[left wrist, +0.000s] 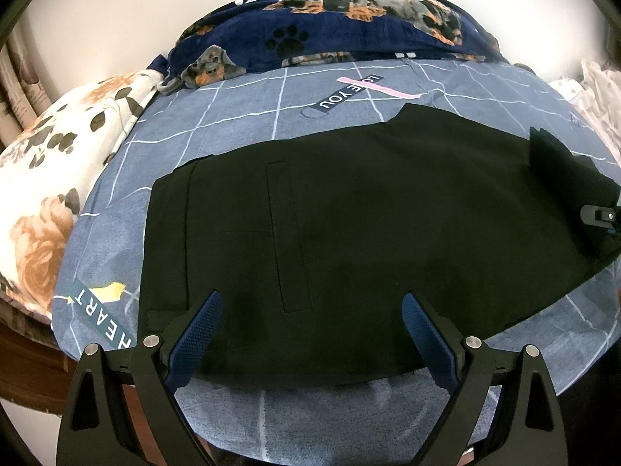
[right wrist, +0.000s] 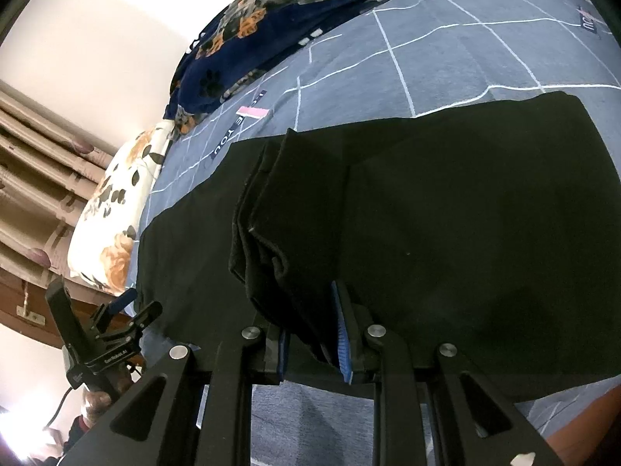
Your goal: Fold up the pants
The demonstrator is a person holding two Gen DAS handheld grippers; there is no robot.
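Note:
Black pants (left wrist: pixel 349 213) lie flat across the blue checked bed sheet (left wrist: pixel 233 116), waistband and a pocket slit towards the left. My left gripper (left wrist: pixel 312 306) hovers open over the pants' near edge, its blue pads (left wrist: pixel 198 334) wide apart with nothing between them. In the right wrist view, my right gripper (right wrist: pixel 312 334) is shut on a bunched fold of the pants (right wrist: pixel 465 213), lifted a little off the layer below. That same gripper (left wrist: pixel 597 217) shows at the far right of the left wrist view, with a raised flap of black cloth.
A floral pillow (left wrist: pixel 58 155) lies at the left end of the bed. A navy dog-print blanket (left wrist: pixel 330 27) is heaped along the far side by the white wall. Curtains (right wrist: pixel 39 155) hang at the left. The sheet's near edge (left wrist: pixel 310 407) drops off just below the pants.

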